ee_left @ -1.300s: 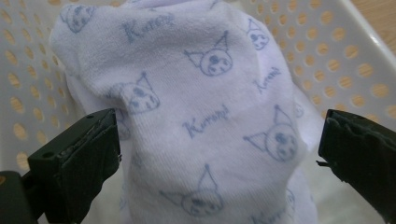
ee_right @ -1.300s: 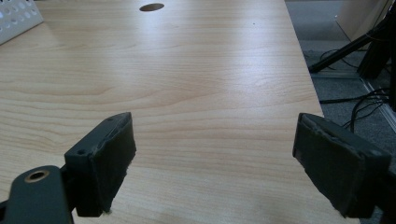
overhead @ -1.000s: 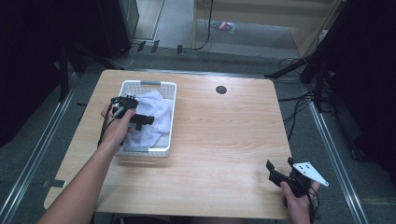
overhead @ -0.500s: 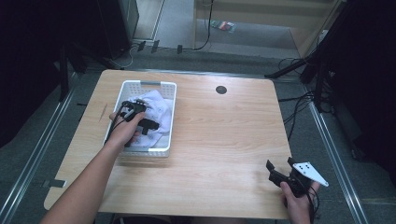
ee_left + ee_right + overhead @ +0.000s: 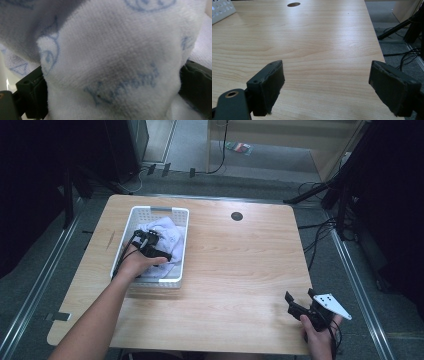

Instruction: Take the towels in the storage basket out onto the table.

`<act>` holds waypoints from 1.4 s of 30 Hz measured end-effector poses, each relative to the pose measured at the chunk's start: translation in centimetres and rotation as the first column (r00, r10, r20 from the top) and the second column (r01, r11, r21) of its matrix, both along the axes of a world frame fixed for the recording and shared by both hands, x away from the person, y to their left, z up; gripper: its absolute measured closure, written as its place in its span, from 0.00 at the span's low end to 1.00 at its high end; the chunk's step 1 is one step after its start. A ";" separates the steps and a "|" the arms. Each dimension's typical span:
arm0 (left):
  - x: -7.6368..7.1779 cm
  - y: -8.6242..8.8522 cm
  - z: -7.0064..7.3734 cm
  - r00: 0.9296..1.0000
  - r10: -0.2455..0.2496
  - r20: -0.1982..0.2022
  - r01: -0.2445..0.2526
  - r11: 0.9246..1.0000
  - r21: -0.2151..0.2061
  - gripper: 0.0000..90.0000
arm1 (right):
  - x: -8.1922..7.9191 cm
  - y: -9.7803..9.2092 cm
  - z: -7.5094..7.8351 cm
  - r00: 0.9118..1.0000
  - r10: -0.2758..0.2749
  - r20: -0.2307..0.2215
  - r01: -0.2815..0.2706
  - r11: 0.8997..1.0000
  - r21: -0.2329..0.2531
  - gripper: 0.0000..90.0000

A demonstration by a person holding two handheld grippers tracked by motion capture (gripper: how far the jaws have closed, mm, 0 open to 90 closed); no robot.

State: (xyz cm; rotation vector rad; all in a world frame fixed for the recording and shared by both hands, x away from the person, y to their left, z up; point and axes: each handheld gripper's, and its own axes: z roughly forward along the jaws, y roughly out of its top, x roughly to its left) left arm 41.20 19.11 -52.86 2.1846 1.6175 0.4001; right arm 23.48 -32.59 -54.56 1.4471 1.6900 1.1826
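A white towel with pale blue print (image 5: 167,232) lies bunched in a white perforated basket (image 5: 150,211) at the table's left. My left gripper (image 5: 161,255) is pushed down into the towel inside the basket. In the left gripper view the towel (image 5: 112,50) bulges between the two jaws, which stand wide apart on either side of it, so the left gripper (image 5: 112,97) is open around the fold. My right gripper (image 5: 296,308) rests near the table's front right corner, open with nothing between its fingers, as the right gripper view (image 5: 327,87) shows.
The wooden table (image 5: 240,270) has a round black cable hole (image 5: 236,216) at the back centre. A corner of the basket (image 5: 220,10) shows far left in the right gripper view. Cables and dark stands lie on the floor to the right.
My left hand has drawn back toward the near end of the basket and sunk into the towel. The right gripper has not moved.
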 end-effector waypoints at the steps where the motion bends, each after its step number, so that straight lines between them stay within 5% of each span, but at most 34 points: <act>1: 0.0 0.1 0.2 1.000 0.003 -0.009 -0.003 1.000 0.000 0.04 | 0.0 0.0 0.0 1.000 0.000 0.000 0.000 1.000 0.000 0.15; 2: 0.0 0.1 0.3 1.000 0.005 -0.006 -0.005 1.000 0.000 0.08 | 0.0 0.0 0.0 1.000 0.002 0.001 -0.002 1.000 0.000 0.15; 5: 0.0 0.4 1.0 1.000 0.026 -0.006 -0.026 1.000 -0.007 0.43 | 0.0 0.0 0.0 1.000 0.001 0.000 -0.001 1.000 0.000 0.15; 11: 0.3 1.5 1.5 0.999 0.033 -0.025 -0.034 0.998 -0.046 0.62 | 0.0 0.0 0.0 1.000 0.000 -0.001 0.000 1.000 0.003 0.15; 15: 0.4 2.0 2.3 0.999 0.020 -0.036 -0.023 0.997 -0.076 0.65 | 0.0 0.0 0.0 1.000 0.002 0.000 -0.002 1.000 0.003 0.15; 20: 0.1 2.5 3.5 1.000 0.019 0.004 -0.018 0.988 -0.154 0.66 | 0.0 0.0 0.0 1.000 -0.001 -0.002 0.001 1.000 0.004 0.15; 28: -0.4 3.1 6.3 0.997 0.052 0.061 -0.040 0.981 -0.189 0.66 | 0.0 0.0 0.0 1.000 -0.001 0.000 0.001 1.000 0.003 0.15; 42: -1.3 2.5 10.8 0.993 0.033 0.110 -0.011 0.982 -0.190 0.65 | 0.0 0.0 0.0 1.000 0.001 0.001 -0.001 1.000 -0.002 0.15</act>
